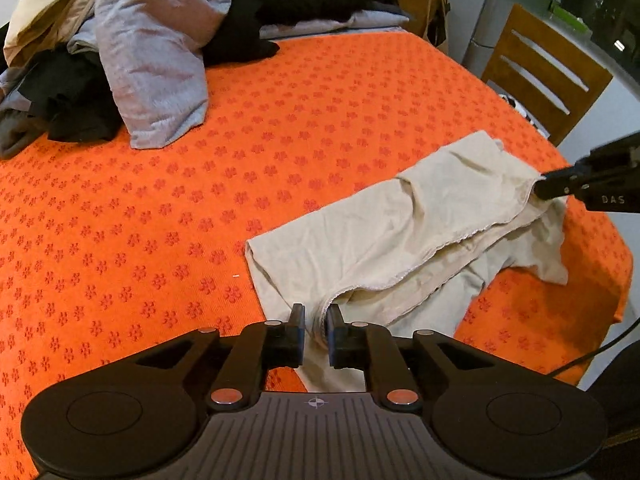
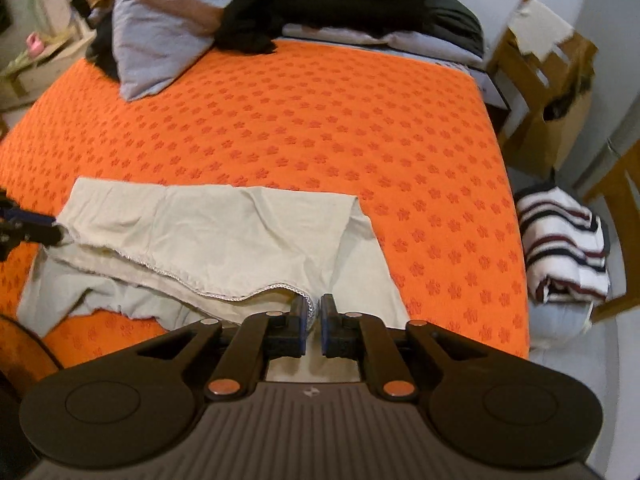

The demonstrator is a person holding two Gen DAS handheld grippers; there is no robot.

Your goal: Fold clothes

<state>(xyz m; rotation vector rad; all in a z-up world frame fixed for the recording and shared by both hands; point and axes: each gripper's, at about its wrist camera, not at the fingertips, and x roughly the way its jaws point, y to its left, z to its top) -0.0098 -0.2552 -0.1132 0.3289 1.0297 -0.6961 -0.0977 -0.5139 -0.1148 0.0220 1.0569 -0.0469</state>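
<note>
Left wrist view shows a big orange cloth (image 1: 280, 152) with small flower marks spread over the worktop. At the far edge of the orange cloth sits a pile of clothes (image 1: 132, 40) in grey, black and tan, with neat folded stacks beside it. A wooden chair (image 1: 548, 76) stands past the right side of the orange cloth, and in the right wrist view a striped folded top (image 2: 564, 240) lies on a seat just off that side. On the near part of the orange cloth lies the beige garment (image 1: 400, 232), folded partly over itself, with a thin lace hem showing. The left gripper (image 1: 315, 330) is pinched narrow on one end of that hem. The right gripper (image 2: 314, 322) is pinched narrow on the other end.
</note>
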